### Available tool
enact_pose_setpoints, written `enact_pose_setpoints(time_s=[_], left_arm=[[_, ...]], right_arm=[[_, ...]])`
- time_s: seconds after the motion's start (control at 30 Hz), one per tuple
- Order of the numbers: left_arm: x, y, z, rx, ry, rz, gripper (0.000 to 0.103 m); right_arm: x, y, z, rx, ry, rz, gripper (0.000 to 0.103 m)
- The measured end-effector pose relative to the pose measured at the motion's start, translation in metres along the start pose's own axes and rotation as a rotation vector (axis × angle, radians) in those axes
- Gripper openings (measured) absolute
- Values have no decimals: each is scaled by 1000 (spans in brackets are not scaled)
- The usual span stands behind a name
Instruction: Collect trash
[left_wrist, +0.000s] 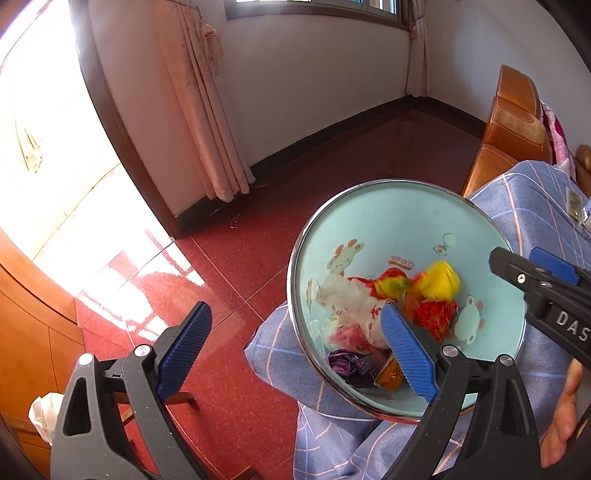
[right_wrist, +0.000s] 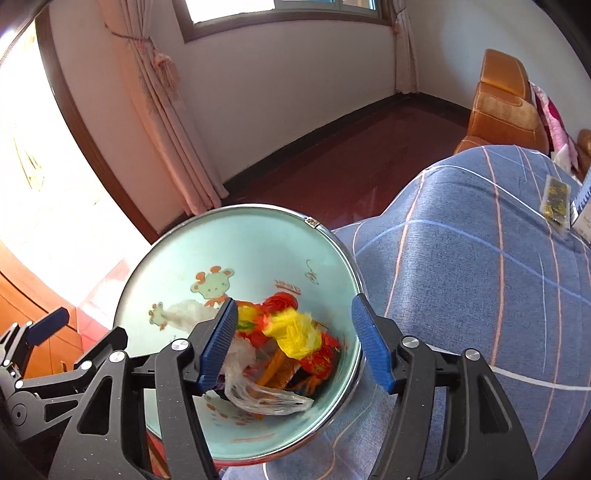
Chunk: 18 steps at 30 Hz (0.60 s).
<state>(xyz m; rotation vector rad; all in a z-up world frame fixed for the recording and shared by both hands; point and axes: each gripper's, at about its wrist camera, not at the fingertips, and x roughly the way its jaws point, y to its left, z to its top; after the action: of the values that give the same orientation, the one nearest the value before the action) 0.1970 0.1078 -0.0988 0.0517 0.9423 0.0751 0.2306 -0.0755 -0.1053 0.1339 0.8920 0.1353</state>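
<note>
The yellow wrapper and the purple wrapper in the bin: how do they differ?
The yellow wrapper lies on top of the pile and looks blurred; the purple wrapper lies low, sharp. The yellow wrapper is bright, the purple wrapper dark. Both are crumpled and inside the bin.

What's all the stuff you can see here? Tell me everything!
trash bin: one, pale blue with cartoon animals, beside the bed.
yellow wrapper: one, yellow, blurred, in the bin opening above the pile.
trash pile: several pieces, white, red, purple, orange, inside the bin.
bedsheet: one, blue checked, right of the bin.
small packet: one, gold and black, on the bedsheet.
curtain: one, pink, by the wall.
floor: red tiles.
left gripper: open, empty, over the bin's edge.
right gripper: open, above the bin.
</note>
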Motion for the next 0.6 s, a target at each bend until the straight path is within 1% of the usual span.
enact_pose_setpoints(time_s=[0.1,0.17,0.2,0.23,0.33,0.47,0.53,0.6], left_arm=[[-4,-1,-5,-9,2,-1,91],[-10,-4,-8,-6,-2,-3,91],[-13,-5,-10,-4,-4,0,92],[-16,-7,-12,-3,-6,5,92],[-28,-9,-21,-12,-12,20,95],[-49,-11,-32,-15,-36,43,96],[-62,-12,-36,-14,-59,44,97],[-83,-14,-38,-7,-104,52,97]], right_arm=[[-12,-2,-2,3,-21,-16,69],[-24,-4,-6,-1,-47,-48,74],[-31,-5,-9,-1,-61,-60,79],[-36,-6,-11,1,-70,-65,82],[-52,-10,-23,11,-85,-74,86],[-69,-12,-38,6,-97,-82,86],[-80,-14,-45,12,-102,-79,86],[-92,-15,-50,18,-111,-72,86]])
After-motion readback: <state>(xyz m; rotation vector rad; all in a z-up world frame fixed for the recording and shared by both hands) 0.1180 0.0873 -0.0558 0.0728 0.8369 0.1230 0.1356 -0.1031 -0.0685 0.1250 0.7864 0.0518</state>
